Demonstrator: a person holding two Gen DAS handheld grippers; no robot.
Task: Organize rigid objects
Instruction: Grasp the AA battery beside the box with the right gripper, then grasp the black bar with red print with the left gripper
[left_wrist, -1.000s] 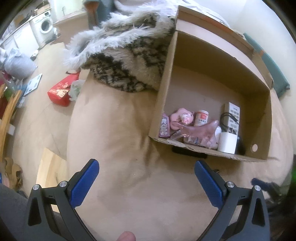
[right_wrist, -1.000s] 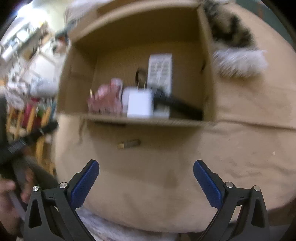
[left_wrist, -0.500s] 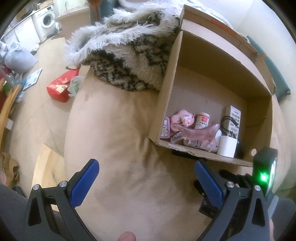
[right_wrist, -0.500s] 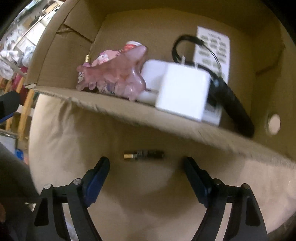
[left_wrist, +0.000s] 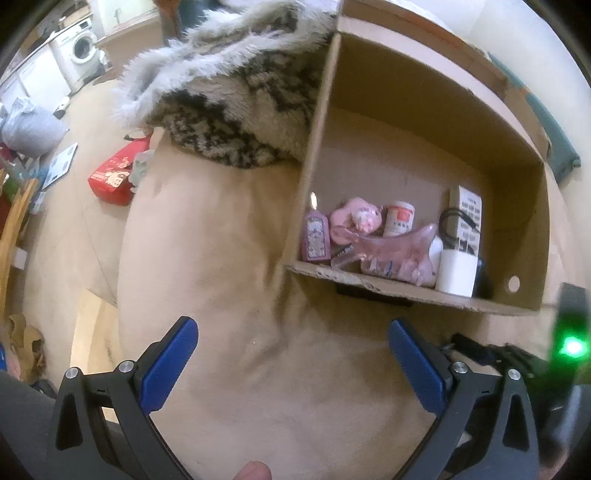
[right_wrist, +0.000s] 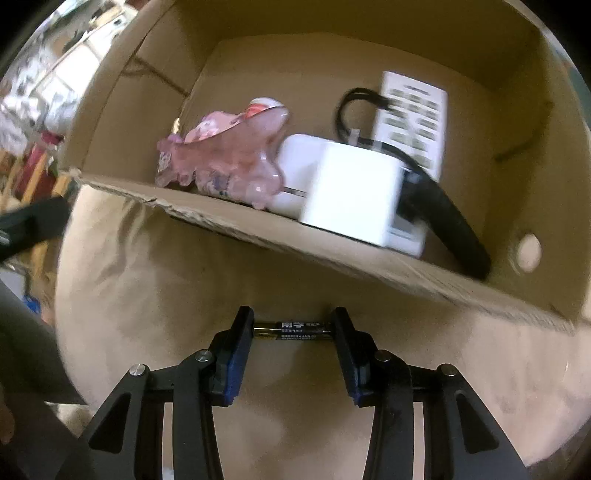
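- Just outside the near wall of the cardboard box (right_wrist: 332, 254), on the beige cushion (right_wrist: 155, 295), a battery (right_wrist: 295, 328) lies lengthwise between the right claw (right_wrist: 293, 330) pads; its jaws are closing onto the battery's two ends.
- Left claw (left_wrist: 291, 354) is spread wide, holding nothing, over the cushion.
- Inside the box: a pink hair clip (right_wrist: 229, 155), a white charger (right_wrist: 351, 195).

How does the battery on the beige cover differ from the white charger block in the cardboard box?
The battery is a thin dark cylinder with print; the white charger block is a plain, bulky cube. The battery lies alone outside the cardboard box, in front of its near wall; the charger block sits inside among other things. The right gripper is closing on the battery's two ends; nothing grips the charger block. Both are hard small items.
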